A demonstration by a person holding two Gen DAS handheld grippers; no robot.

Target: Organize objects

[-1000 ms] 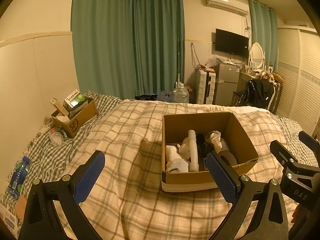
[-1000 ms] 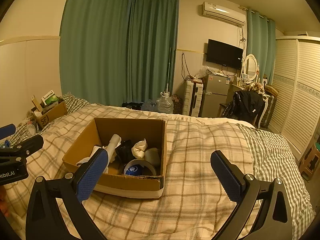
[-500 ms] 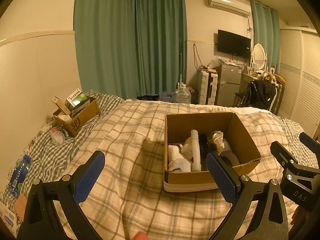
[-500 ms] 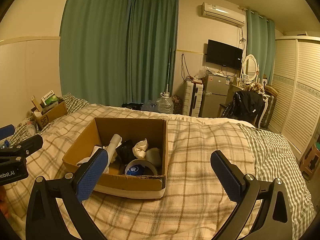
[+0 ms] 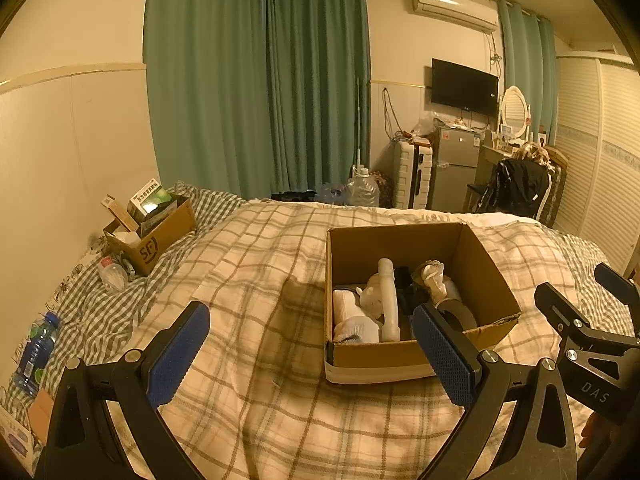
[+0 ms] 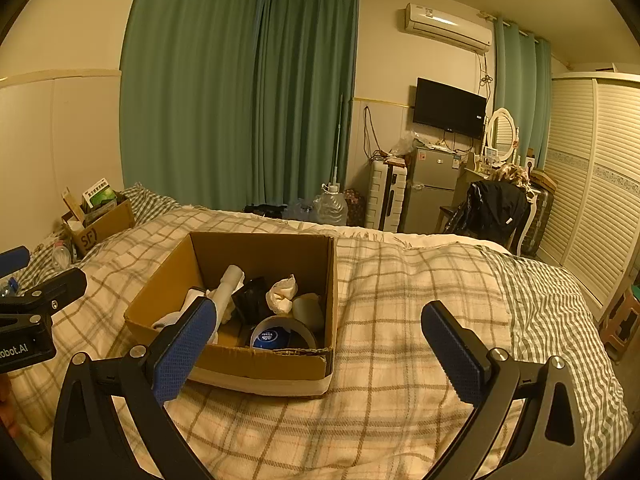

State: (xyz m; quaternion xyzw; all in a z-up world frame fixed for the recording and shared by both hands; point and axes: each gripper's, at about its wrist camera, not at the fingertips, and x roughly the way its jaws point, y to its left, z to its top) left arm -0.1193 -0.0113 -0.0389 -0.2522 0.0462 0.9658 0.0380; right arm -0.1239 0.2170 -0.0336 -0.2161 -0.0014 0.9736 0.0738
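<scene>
Both grippers, left gripper point(image 5: 312, 350) and right gripper point(image 6: 318, 346), hung spread and empty above the plaid quilt point(image 6: 400, 400); the cardboard box point(image 6: 260, 364) of jumbled items sat between them, so best descend vertically onto one piece, probably the white tube point(image 6: 230, 284), clearing the walls.

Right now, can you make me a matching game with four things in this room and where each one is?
Things:
1. blue tin
2. small SF box
3. blue water bottle
4. black TV

Places:
A. on the wall, above the fridge
B. inside the big cardboard box, in the roll of tape
C. lying on the checked sheet at the bed's left edge
D. on the bed near the wall, holding a green-and-white carton

Pairs: 1-B, 2-D, 3-C, 4-A
</scene>
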